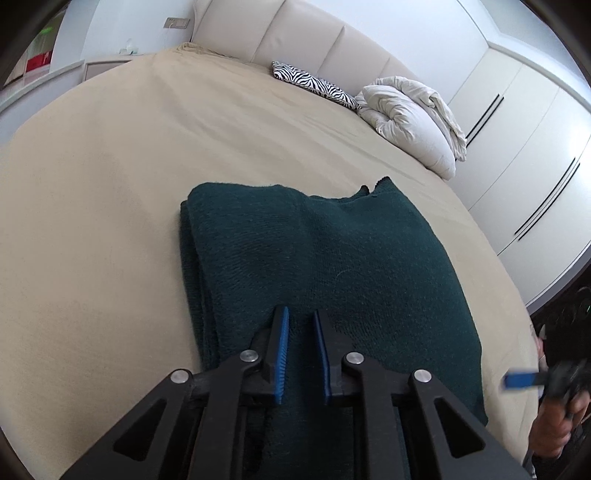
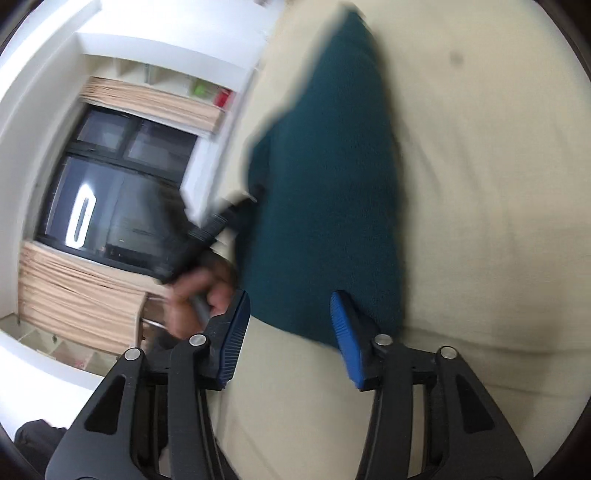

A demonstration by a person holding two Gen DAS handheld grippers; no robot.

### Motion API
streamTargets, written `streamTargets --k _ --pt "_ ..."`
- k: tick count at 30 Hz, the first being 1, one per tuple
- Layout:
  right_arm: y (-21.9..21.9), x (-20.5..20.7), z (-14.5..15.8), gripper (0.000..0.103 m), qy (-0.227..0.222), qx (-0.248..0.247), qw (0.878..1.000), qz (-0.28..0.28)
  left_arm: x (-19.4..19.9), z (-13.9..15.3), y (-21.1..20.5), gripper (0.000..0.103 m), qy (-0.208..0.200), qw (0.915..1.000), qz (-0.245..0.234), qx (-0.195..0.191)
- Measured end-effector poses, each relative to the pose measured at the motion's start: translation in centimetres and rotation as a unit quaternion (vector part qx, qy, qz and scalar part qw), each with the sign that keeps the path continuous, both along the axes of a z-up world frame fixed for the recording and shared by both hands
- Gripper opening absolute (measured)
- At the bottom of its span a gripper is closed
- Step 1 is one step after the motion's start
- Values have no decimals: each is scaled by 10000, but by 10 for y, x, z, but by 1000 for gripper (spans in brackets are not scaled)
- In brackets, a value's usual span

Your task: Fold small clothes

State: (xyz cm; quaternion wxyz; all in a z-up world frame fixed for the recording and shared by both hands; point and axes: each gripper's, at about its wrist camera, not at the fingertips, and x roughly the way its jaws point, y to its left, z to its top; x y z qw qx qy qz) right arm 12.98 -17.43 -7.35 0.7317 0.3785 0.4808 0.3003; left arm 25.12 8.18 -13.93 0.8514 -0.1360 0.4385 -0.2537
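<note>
A dark green knitted garment (image 1: 325, 266) lies folded into a thick rectangle on the beige bed (image 1: 110, 184). My left gripper (image 1: 301, 317) hovers over its near edge with its blue pads a narrow gap apart and nothing between them. In the right wrist view the same garment (image 2: 325, 184) stretches away, blurred by motion. My right gripper (image 2: 290, 306) is open wide and empty, just before the garment's near end. The right gripper also shows in the left wrist view (image 1: 524, 380) at the bed's right edge. The left gripper and hand show blurred in the right wrist view (image 2: 207, 236).
A zebra-print cushion (image 1: 314, 85) and a rolled white duvet (image 1: 410, 118) lie at the head of the bed by the padded headboard (image 1: 314, 33). White wardrobe doors (image 1: 517, 155) stand on the right. A window with wooden blinds (image 2: 110, 195) is beside the bed.
</note>
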Motion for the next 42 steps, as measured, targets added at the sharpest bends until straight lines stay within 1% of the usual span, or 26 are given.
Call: streamTargets --k 1,3,4,6,8,11,12,13,14,18,19,20,21,24,26,27,28,30,32,34,35,36,37,39,40,42 --pt "-4 5 21 47 -269 217 9993 -103 1 -1 3 15 38 10000 26 -78" --pt "-15 26 47 58 -532 481 9970 -288 3 -3 8 11 121 9997 91 -211" --pt "-18 37 55 59 -551 511 9965 -378 4 -4 9 11 144 9995 96 -249" --pt "-18 80 63 59 -431 624 9961 -442 4 -3 9 11 152 9995 100 -252" --pt "-6 123 55 59 -95 660 9969 -413 3 -2 8 11 129 9997 104 -189" --pt "9 169 21 59 480 -312 9969 -548 5 -4 7 11 165 9996 137 -164" --pt "11 179 2 53 666 -304 9952 -647 5 -3 7 11 166 9996 152 -164" --pt "9 185 -5 46 451 -305 9952 -807 5 -3 6 11 167 9996 157 -136" --pt "10 187 -5 44 265 -618 9929 -979 5 -2 5 11 143 9997 160 -87" --pt "21 191 11 45 245 -1127 9901 -797 2 -2 5 11 130 9997 168 -120" --pt "19 192 19 50 394 -940 9918 -769 3 -3 6 11 150 9996 171 -151" --pt "15 194 29 50 425 -415 9956 -726 3 -4 7 11 162 9996 170 -171" --pt "16 198 39 52 303 -134 9973 -655 3 -5 8 11 177 9995 168 -196" --pt "32 208 59 63 93 -143 9990 -422 3 -6 10 11 210 9993 161 -250" --pt "46 221 47 64 399 -116 9990 -147 4 -7 12 11 239 9992 158 -273" --pt "52 228 32 60 649 -249 9975 -124 4 -8 11 11 249 9992 165 -261" --pt "48 222 10 39 754 -412 9962 -166 5 -8 12 11 248 9992 167 -272" --pt "46 225 -2 17 477 -862 9945 -343 6 -9 14 11 252 9991 158 -314" --pt "37 224 -2 17 463 -671 9956 -472 8 -8 16 11 258 9989 149 -357" --pt "27 217 9 21 321 -479 9971 -500 6 -8 17 10 252 9988 160 -392" --pt "23 210 15 24 215 -570 9966 -562 5 -7 19 10 242 9985 174 -465" --pt "16 202 26 37 54 -701 9954 -651 5 -7 22 10 251 9979 184 -569" --pt "8 189 39 62 -168 -797 9940 -728 3 -4 27 10 292 9968 217 -706" --pt "-19 165 56 77 -352 -851 9915 -924 -6 5 34 11 324 9961 327 -749" --pt "-58 135 55 77 -415 -788 9908 -1022 -14 12 38 14 263 9963 405 -710" --pt "-84 108 60 77 -432 -727 9913 -1011 -29 26 46 45 115 9963 566 -630"
